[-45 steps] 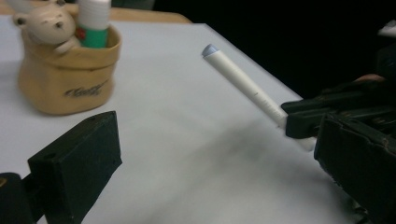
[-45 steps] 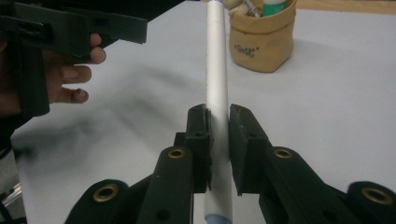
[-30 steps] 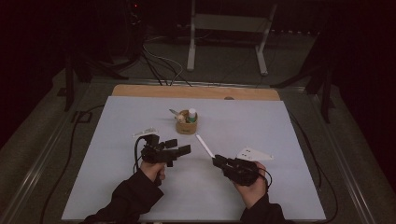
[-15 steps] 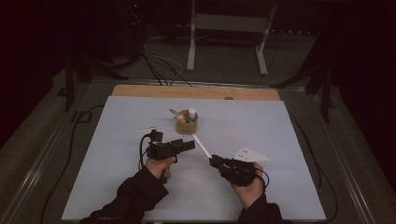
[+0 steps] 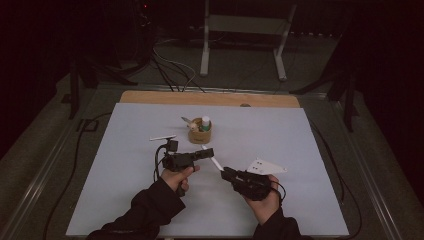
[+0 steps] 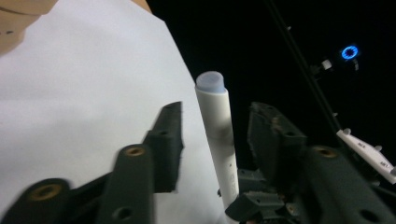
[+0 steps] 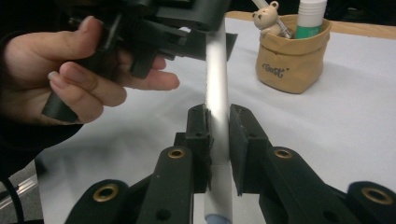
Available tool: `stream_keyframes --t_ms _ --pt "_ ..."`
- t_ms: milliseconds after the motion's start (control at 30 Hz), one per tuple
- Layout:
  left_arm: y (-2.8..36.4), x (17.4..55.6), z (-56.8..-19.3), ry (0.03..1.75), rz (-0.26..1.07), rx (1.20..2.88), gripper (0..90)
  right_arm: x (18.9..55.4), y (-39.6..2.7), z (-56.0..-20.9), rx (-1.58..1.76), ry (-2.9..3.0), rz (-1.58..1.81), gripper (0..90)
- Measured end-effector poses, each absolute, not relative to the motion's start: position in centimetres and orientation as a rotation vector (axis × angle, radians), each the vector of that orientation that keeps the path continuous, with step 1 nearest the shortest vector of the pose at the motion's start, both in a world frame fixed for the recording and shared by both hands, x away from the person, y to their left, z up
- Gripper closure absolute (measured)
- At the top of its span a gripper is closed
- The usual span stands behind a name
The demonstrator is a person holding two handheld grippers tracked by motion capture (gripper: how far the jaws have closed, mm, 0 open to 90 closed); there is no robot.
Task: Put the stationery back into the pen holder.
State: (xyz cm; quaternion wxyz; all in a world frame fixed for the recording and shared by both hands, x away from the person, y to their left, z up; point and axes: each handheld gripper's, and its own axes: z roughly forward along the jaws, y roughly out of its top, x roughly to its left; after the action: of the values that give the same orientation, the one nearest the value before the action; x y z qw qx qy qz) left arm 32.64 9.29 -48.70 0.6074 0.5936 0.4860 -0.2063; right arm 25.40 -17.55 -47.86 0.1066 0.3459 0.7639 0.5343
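Tan pouch [image 5: 199, 134] with glue stick [image 5: 205, 123]

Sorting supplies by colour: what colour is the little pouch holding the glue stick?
Tan pouch, clearest in the right gripper view.

Matt plastic, paper and wood.
White pen [image 7: 217, 88]: smooth plastic, slight sheen, translucent cap end. Right gripper [image 7: 218, 135] and left gripper [image 6: 212, 144]: matt black plastic, brass-look rivets. Tan pouch [image 7: 290, 53]: soft, paper-like, matt. Bench [image 5: 280, 130]: matt pale sheet, wooden edge at the back.
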Motion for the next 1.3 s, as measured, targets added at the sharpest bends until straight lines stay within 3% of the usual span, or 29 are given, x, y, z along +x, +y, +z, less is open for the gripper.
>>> stream_keyframes --t_ms 167,500,567,667,733,800,900,1033,1300 --pt "9.4 32.7 -48.8 1.123 -0.492 1.356 73.5 25.3 -17.4 -47.8 1.002 2.257 1.575 79.1" --pt "9.2 32.5 -48.4 1.054 -0.487 1.354 79.4 25.4 -17.4 -47.9 0.951 2.275 1.546 76.9" --pt "9.2 32.4 -48.2 1.035 -0.459 1.377 79.5 25.6 -17.4 -47.9 0.957 2.277 1.549 63.3" --pt "9.1 32.2 -47.9 1.023 -0.430 1.405 79.5 25.7 -17.6 -47.9 0.974 2.281 1.541 57.1" --pt "9.1 32.1 -47.6 1.012 -0.394 1.438 79.5 25.7 -17.7 -47.8 0.991 2.257 1.538 45.7" --pt "9.2 32.1 -47.6 1.008 -0.376 1.450 79.5 25.7 -17.9 -47.7 1.001 2.236 1.540 39.9" --pt "9.3 32.0 -47.3 1.000 -0.349 1.466 79.5 25.8 -18.0 -47.5 1.008 2.238 1.533 35.6" --pt "9.5 32.0 -47.1 0.985 -0.315 1.492 79.6 26.0 -18.7 -47.5 1.021 2.279 1.556 16.0" --pt "9.4 31.8 -46.0 0.903 -0.187 1.571 79.5 26.1 -19.5 -47.8 1.017 2.325 1.566 6.1"
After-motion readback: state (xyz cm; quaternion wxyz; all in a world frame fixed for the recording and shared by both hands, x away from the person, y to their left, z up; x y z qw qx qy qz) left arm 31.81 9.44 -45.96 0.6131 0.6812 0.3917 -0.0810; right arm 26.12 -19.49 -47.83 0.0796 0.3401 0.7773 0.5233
